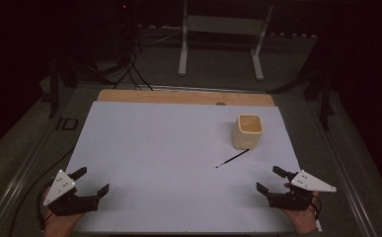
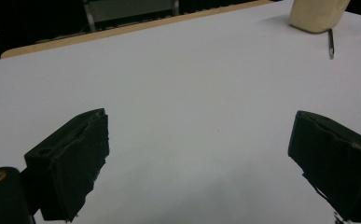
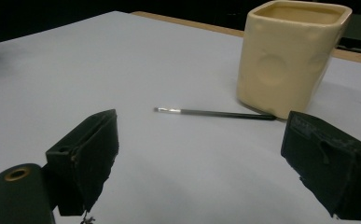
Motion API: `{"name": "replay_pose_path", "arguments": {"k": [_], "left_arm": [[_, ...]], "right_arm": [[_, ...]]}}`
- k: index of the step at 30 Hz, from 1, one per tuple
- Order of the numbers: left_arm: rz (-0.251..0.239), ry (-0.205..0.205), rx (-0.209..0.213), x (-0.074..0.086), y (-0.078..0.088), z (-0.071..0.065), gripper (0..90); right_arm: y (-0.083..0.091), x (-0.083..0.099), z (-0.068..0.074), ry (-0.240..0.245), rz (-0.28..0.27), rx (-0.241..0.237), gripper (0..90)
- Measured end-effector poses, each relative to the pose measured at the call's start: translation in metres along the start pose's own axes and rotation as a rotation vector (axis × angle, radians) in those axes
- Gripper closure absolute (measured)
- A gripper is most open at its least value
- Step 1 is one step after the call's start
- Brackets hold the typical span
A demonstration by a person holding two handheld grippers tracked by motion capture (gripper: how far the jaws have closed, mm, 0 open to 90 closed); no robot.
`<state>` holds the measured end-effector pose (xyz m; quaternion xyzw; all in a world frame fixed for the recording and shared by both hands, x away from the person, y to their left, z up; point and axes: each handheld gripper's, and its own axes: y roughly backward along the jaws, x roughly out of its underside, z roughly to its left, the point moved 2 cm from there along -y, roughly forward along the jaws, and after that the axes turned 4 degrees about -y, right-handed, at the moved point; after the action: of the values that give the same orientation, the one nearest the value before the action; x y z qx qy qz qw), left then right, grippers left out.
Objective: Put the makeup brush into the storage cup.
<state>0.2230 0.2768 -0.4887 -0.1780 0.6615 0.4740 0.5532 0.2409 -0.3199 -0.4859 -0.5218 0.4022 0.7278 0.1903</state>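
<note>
A cream square cup (image 1: 248, 131) (image 3: 288, 53) stands upright on the white sheet (image 1: 178, 163) at the right. A thin black brush (image 1: 232, 158) (image 3: 214, 113) lies flat just in front of the cup, its far end close to the cup's base. My right gripper (image 1: 271, 179) (image 3: 201, 158) is open and empty near the sheet's front right corner, a short way in front of the brush. My left gripper (image 1: 93, 180) (image 2: 199, 154) is open and empty at the front left. The cup (image 2: 315, 14) and brush (image 2: 331, 43) show far off in the left gripper view.
The white sheet covers a wooden tabletop (image 1: 183, 96) whose far edge shows as a tan strip. Beyond it stand metal frame legs (image 1: 183, 44) and cables on a dark floor. Bare sheet lies between the two grippers.
</note>
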Motion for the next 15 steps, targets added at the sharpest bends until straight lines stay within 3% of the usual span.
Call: {"name": "replay_pose_path", "arguments": {"k": [15], "left_arm": [[0.009, 0.000, 0.010, 0.0000, -0.0028, 0.0008, 6.3]], "right_arm": [[-0.0011, -0.0001, 0.0002, -0.003, 0.009, -0.007, 11.1]]}}
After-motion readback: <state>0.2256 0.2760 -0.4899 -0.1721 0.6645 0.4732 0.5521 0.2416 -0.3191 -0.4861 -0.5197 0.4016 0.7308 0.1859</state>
